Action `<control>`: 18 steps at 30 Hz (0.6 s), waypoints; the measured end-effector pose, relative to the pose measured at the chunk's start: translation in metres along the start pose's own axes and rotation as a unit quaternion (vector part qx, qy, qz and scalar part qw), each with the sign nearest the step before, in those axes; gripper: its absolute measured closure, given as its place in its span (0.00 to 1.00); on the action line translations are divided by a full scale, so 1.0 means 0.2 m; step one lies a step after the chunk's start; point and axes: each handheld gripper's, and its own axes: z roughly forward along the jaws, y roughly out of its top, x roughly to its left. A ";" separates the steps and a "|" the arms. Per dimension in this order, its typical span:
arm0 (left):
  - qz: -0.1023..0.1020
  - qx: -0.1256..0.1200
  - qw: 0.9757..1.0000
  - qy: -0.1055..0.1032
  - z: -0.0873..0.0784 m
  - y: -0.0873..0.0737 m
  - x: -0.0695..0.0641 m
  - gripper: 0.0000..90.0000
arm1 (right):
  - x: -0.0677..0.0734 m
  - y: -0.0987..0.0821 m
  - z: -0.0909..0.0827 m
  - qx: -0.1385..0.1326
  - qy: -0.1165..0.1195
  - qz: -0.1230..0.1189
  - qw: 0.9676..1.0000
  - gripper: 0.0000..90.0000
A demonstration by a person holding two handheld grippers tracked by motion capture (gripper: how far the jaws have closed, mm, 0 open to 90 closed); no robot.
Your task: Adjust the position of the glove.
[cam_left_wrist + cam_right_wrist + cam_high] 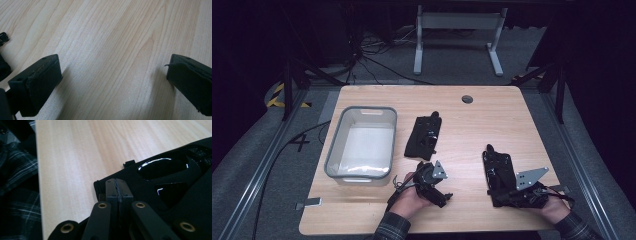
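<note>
Dark room w/ grey carpet floor; light wood-grain tabletop (492, 107) fills centre of high view, white metal desk legs (457, 37) at top behind it. Round grey grommet hole (467, 99) near table's far edge, upper centre.

Translucent grey plastic bin (361, 143) sits left of centre, long side running away from camera; looks empty apart from a pale patch at its near end, can't tell what.

Black flat plastic part w/ moulded recesses (424, 137) lies centre frame, just right of bin, not touching it.

Second black flat plastic part (499, 172) lies lower right.

Left gripper (438, 192) lower centre, held in person's left hand (408, 200), plaid sleeve at bottom edge. Left gripper view: jaws wide apart, bare wood between them, nothing held; bit of black part at left edge (3, 67).

Right gripper (512, 197) lower right, at near end of second part. Right gripper view (117, 191): jaws pressed together, pads meeting, sitting against the part's near edge (160, 182). Can't tell if any of the part is pinched between them.
</note>
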 end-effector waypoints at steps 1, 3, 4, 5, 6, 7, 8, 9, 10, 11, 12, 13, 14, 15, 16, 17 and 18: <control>0.000 0.000 1.000 0.000 0.00 0.00 0.00 0.00 | 0.00 0.00 0.00 0.000 0.000 0.000 1.000 1.00; 0.000 0.000 1.000 0.000 0.00 0.00 0.00 0.00 | 0.02 0.00 0.00 0.001 0.005 -0.006 1.000 1.00; 0.000 0.000 1.000 0.000 0.00 0.00 0.00 0.00 | 0.03 0.00 0.00 0.002 0.006 -0.008 1.000 1.00; 0.000 0.000 1.000 0.000 0.00 0.00 0.00 0.00 | 0.03 0.00 0.00 0.002 0.005 -0.010 1.000 1.00; 0.000 0.000 1.000 0.000 0.00 0.00 0.00 0.00 | 0.03 0.00 0.00 0.001 0.005 -0.011 1.000 1.00; 0.000 0.000 1.000 0.000 0.00 0.00 0.00 0.00 | 0.03 0.00 -0.01 -0.001 0.006 -0.016 1.000 1.00; 0.000 0.000 1.000 0.000 0.00 0.00 0.00 0.00 | 0.03 0.00 -0.01 -0.005 0.002 -0.014 1.000 0.99; 0.000 0.000 1.000 0.000 0.00 0.00 0.00 0.00 | 0.03 0.01 -0.02 -0.014 -0.001 -0.016 1.000 0.99; -0.001 0.000 1.000 0.000 0.00 0.00 0.00 0.00 | 0.03 0.01 -0.04 -0.022 -0.003 -0.015 1.000 0.99; 0.000 0.000 1.000 0.000 0.00 0.00 0.00 0.00 | 0.02 0.02 -0.06 -0.033 -0.011 -0.014 0.999 0.99; 0.000 0.000 1.000 0.000 0.00 0.00 0.00 0.00 | 0.01 0.02 -0.07 -0.040 -0.018 -0.013 0.999 0.99; 0.000 0.000 1.000 0.000 0.00 0.00 0.00 0.00 | 0.00 0.02 -0.08 -0.044 -0.024 -0.010 0.999 0.99; 0.000 0.000 1.000 0.000 0.00 0.00 0.00 0.00 | -0.02 0.02 -0.09 -0.047 -0.032 -0.008 0.998 0.99; 0.000 0.000 1.000 0.000 0.00 0.00 0.00 0.00 | -0.03 0.02 -0.10 -0.049 -0.040 -0.007 0.998 0.99; 0.000 0.000 1.000 0.000 0.00 0.00 0.00 0.00 | -0.03 0.02 -0.10 -0.049 -0.040 -0.007 0.998 0.99; 0.000 0.000 1.000 0.000 0.00 0.00 0.00 0.00 | -0.06 0.03 -0.12 -0.049 -0.061 -0.006 0.997 0.99; 0.000 0.000 1.000 0.000 0.00 0.00 0.00 0.00 | -0.06 0.03 -0.12 -0.049 -0.061 -0.006 0.997 0.99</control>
